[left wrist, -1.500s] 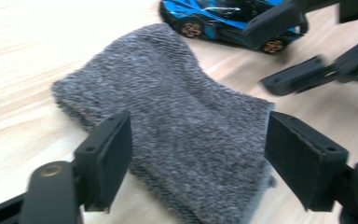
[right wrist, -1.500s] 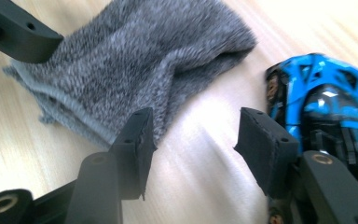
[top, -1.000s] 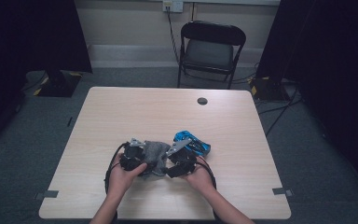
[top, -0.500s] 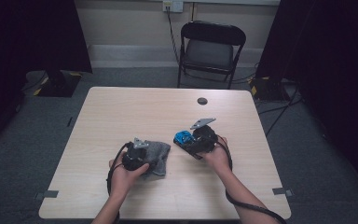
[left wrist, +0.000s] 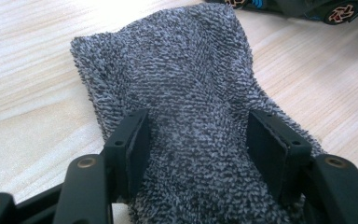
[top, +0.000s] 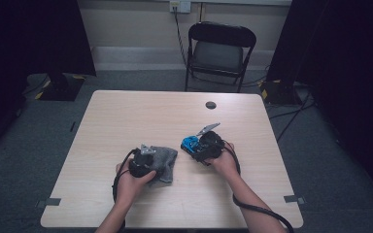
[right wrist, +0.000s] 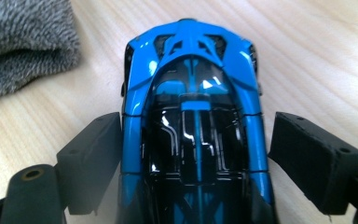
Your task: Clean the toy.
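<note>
Two grippers toward the tabletop's near edge: left gripper spread astride grey towel, right gripper apart around blue toy car. Car's rear cut off below; contact with pads unclear.

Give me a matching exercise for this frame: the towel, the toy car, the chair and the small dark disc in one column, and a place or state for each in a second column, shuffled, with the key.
Things:
1. grey towel
2. blue toy car
3. folding chair
4. small dark disc

Places or states:
A. on the floor beyond the far edge of the table
B. between the jaws of the right gripper
C. alone on the tabletop near its far edge
D. bunched between the jaws of the left gripper

Pairs: 1-D, 2-B, 3-A, 4-C
</note>
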The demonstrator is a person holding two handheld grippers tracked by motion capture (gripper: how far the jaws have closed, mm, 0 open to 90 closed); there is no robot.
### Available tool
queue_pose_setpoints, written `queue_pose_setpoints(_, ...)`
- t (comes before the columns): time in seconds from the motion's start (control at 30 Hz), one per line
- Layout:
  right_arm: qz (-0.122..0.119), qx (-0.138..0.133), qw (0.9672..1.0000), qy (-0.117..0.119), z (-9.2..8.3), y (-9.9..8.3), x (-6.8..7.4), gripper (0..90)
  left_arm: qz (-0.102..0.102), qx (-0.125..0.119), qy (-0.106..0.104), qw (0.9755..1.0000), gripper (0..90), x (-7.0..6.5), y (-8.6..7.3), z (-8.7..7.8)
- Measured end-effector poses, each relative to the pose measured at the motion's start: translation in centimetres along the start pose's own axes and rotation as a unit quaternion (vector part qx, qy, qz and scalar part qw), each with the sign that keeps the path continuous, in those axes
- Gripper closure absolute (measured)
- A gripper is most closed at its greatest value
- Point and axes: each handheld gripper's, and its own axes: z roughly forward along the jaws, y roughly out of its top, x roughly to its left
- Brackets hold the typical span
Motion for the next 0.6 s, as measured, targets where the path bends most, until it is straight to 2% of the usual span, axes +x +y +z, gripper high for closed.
queue_pose_setpoints(0.03, 0.000, 0.005, 1.0000, -0.002, 0.12, -0.10, -0.06, 16.7, 0.002, 0.001, 0.001, 1.0000, 39.9, -0.02, 0.00, 0.01)
queue_pose_setpoints(0.2, 0.006, -0.005, 0.9998, 0.017, 0.24, -0.35, -0.31, 16.1, 0.011, 0.003, -0.002, 0.9999, 40.0, 0.04, -0.01, 0.11)
queue_pose_setpoints(0.3, -0.007, -0.004, 0.9999, 0.012, 0.35, -0.35, -0.05, 16.1, 0.014, 0.004, 0.000, 0.9999, 41.2, 0.05, -0.03, 0.13)
queue_pose_setpoints(0.53, 0.002, -0.020, 0.9998, 0.007, 0.35, -0.68, 0.04, 17.9, 0.029, 0.009, 0.014, 0.9994, 45.0, -0.19, -0.14, 0.25)
queue_pose_setpoints(0.6, 0.002, -0.014, 0.9999, 0.007, 0.09, -0.61, 0.02, 25.5, 0.040, 0.010, 0.022, 0.9989, 46.0, -0.37, -0.16, 0.35)
